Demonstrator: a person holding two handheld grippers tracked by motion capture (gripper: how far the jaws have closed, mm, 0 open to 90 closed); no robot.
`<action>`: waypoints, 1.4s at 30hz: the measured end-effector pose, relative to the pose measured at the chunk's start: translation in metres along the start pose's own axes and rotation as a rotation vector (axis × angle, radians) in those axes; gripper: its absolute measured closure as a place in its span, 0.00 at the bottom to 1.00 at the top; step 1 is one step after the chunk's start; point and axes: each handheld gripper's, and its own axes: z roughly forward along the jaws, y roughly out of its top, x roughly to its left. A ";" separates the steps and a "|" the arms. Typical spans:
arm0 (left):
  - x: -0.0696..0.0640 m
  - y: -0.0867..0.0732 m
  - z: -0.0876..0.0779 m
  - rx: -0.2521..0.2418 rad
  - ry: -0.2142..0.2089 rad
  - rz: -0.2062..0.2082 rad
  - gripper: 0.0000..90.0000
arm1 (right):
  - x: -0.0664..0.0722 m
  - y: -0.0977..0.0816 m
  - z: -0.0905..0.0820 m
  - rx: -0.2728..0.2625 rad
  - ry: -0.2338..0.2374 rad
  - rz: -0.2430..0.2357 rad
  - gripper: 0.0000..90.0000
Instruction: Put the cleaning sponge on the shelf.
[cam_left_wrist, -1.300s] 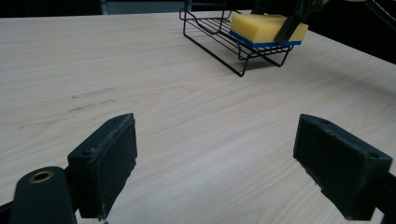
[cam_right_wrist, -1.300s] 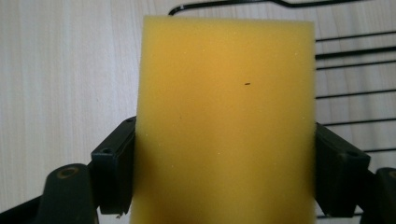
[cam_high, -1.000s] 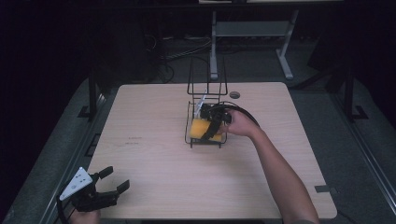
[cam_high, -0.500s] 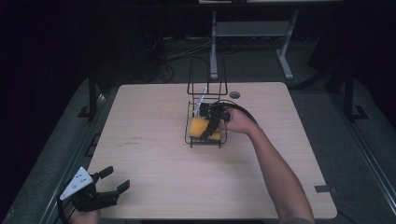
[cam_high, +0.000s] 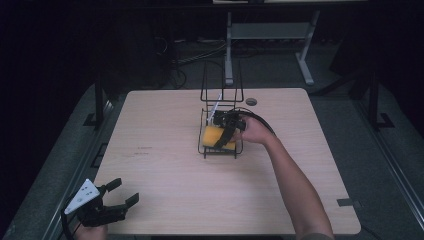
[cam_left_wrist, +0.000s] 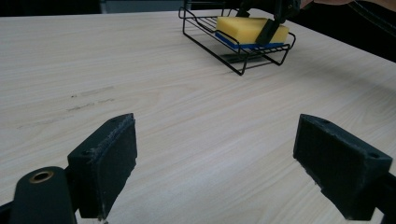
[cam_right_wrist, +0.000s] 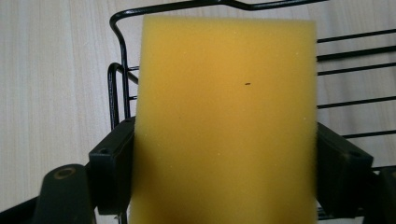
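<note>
A yellow sponge (cam_high: 214, 136) with a blue underside lies flat in a black wire rack (cam_high: 206, 150) at the middle of the table. My right gripper (cam_high: 227, 132) reaches into the rack from the right, its jaws pressed against both sides of the sponge (cam_right_wrist: 224, 93). Rack wires (cam_right_wrist: 116, 84) run under and beside the sponge. My left gripper (cam_high: 117, 192) hovers at the table's near left corner, open and holding nothing. Seen past the wide-apart pads of the left gripper (cam_left_wrist: 219, 163), the sponge (cam_left_wrist: 247, 29) sits far off in the rack (cam_left_wrist: 233, 60).
The rack's tall wire back (cam_high: 222, 80) stands upright behind the sponge, with a white piece (cam_high: 216, 107) at its foot. A small round hole (cam_high: 251, 101) is in the tabletop near the far edge. A grey metal stand (cam_high: 270, 30) stands beyond the table.
The right gripper and the sponge have shifted slightly left within the rack. The left gripper has stayed where it was, still open.
</note>
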 end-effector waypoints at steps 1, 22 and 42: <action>0.000 0.000 0.000 0.000 0.000 0.001 0.14 | 0.000 0.000 0.001 0.000 0.001 -0.006 0.22; 0.000 0.000 -0.001 -0.005 -0.003 0.002 0.14 | 0.004 0.002 -0.004 -0.004 -0.010 -0.006 0.18; -0.001 0.000 0.001 0.001 -0.009 0.003 0.14 | 0.014 0.005 -0.021 -0.039 -0.028 -0.014 0.18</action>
